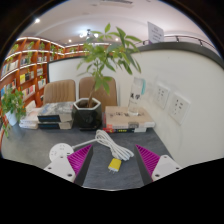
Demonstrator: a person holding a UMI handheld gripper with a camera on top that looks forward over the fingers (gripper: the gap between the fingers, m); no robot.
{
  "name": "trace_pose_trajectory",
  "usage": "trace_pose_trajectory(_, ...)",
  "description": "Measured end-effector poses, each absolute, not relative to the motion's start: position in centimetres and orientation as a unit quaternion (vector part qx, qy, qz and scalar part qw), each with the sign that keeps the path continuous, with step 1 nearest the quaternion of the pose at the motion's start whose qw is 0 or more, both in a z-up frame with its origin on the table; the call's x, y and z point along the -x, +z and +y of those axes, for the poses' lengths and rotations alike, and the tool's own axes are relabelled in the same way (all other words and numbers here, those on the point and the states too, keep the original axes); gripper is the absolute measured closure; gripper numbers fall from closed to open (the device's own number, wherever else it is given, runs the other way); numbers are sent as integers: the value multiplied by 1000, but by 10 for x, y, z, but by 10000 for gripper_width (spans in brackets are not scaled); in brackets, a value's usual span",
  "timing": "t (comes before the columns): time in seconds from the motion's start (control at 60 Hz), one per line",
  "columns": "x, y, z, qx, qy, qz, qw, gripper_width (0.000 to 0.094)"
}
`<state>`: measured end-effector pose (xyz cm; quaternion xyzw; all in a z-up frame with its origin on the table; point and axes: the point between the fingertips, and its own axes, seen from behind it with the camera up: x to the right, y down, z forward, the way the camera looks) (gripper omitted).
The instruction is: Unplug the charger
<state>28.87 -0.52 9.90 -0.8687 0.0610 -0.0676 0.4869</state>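
Between the 2 fingers of the hand-held gripper [105, 163], whose magenta pads [80, 156] stand well apart, lies a loose white cable [108, 145] on the grey worktop [35, 150], with a small yellow piece [116, 164] at its near end. Nothing is pressed between the fingers; they are spread wide, with the cable between them and gaps at both sides.

Judging by the task, the cable belongs to the charger. Its long axis runs away from the camera, from the yellow end toward the white partition wall [195, 125] and the socket plates [160, 96] mounted there. The plug itself is too small to make out, so which socket it sits in cannot be told.

Beyond the cable rest a flat box [128, 119] and a stack of books [50, 115], with a potted plant [100, 65] behind them. Spreading the fingers this wide probably leaves room to close on the plug body once it is reached.
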Motion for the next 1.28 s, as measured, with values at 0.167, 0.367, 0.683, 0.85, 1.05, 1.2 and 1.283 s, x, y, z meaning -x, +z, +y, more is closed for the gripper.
trace_pose_trajectory(0.167, -238, 226, -46, 817, -28, 68, 572, 93)
trace_pose_trajectory(0.367, -148, 285, -109, 801, 17, 46, 597, 97)
trace_pose_trajectory(0.683, -19, 223, -186, 841, 57, -17, 538, 91)
trace_pose_trajectory(0.85, 3, 211, -201, 848, 64, -32, 526, 81)
trace_pose_trajectory(1.05, 8, 205, -206, 850, 61, -39, 521, 94)
trace_pose_trajectory(1.2, 9, 196, -210, 857, 61, -34, 511, 93)
trace_pose_trajectory(1.283, 8, 192, -211, 859, 59, -33, 507, 96)
